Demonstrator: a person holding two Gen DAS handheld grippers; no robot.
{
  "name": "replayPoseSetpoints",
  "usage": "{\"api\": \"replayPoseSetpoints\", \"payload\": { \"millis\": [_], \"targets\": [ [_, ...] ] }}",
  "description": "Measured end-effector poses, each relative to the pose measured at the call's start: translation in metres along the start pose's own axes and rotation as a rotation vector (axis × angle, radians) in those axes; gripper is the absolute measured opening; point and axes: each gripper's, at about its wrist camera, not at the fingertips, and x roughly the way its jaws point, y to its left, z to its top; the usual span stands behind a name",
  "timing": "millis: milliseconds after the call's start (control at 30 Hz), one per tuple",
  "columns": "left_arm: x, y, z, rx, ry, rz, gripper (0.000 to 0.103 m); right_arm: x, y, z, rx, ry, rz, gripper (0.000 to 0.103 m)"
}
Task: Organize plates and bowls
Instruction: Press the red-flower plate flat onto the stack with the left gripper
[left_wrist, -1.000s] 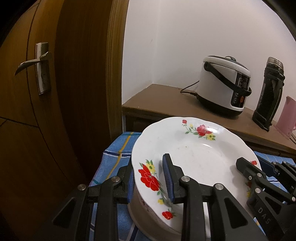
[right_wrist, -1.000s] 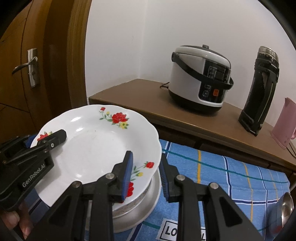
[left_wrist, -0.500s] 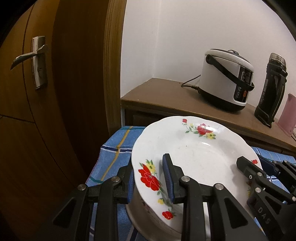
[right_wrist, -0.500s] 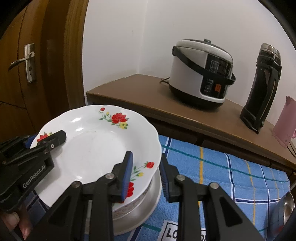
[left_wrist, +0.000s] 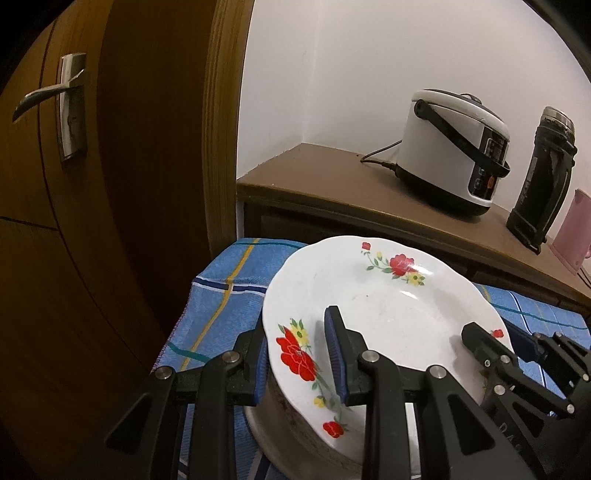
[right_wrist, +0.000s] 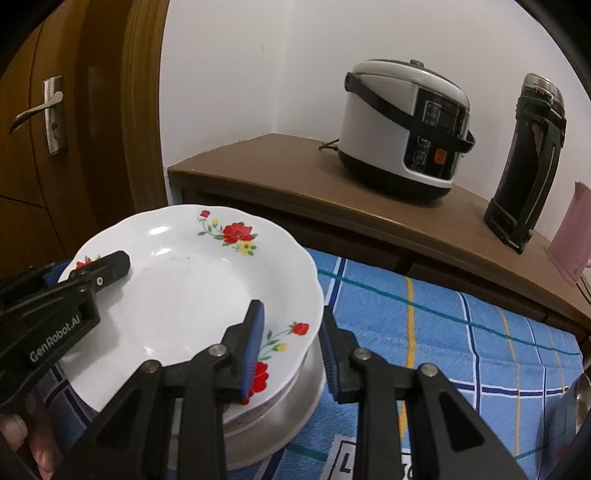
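Over blue cloth (right_wrist: 443, 325), plate (right_wrist: 192, 288) between both tongs (left_wrist: 299, 354) (right_wrist: 291, 343)

My left gripper (left_wrist: 301, 354) is level, fingers pointing forward, jaws set a moderate gap apart with one blue-padded finger on each side of a thin rim. My right gripper (right_wrist: 291, 345) takes the same posture from the opposite side, jaws likewise straddling the rim. Whether the pads press the rim cannot be determined in either view. Each gripper's fingers appear in the other's wrist view, angled inward toward one another.
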Motion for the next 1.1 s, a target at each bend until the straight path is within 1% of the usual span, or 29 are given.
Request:
{"api": "replayPoseSetpoints", "payload": {
  "millis": [100, 367, 533, 667, 1100],
  "targets": [
    [0.002, 0.0016, 0.0003, -0.007, 0.012, -0.005, 0.03, 0.002, 0.0004, -0.0014, 0.005, 0.004, 0.001, 0.03],
    [0.0021, 0.0002, 0.0006, -0.005, 0.015, -0.004, 0.031, 0.0016, 0.0014, -0.0022, 0.008, 0.003, -0.003, 0.03],
    [-0.0006, -0.0021, 0.0001, 0.005, -0.003, 0.005, 0.031, -0.0023, 0.0022, -0.0035, 0.003, -0.008, -0.005, 0.03],
    [0.0015, -0.0015, -0.0004, 0.002, 0.006, 0.0, 0.031, 0.0004, 0.0009, -0.0041, 0.002, 0.009, 0.002, 0.031],
    [0.0036, 0.0016, 0.0006, -0.003, 0.015, -0.007, 0.031, 0.0021, 0.0011, -0.0037, -0.017, 0.02, -0.005, 0.032]
  ]
}}
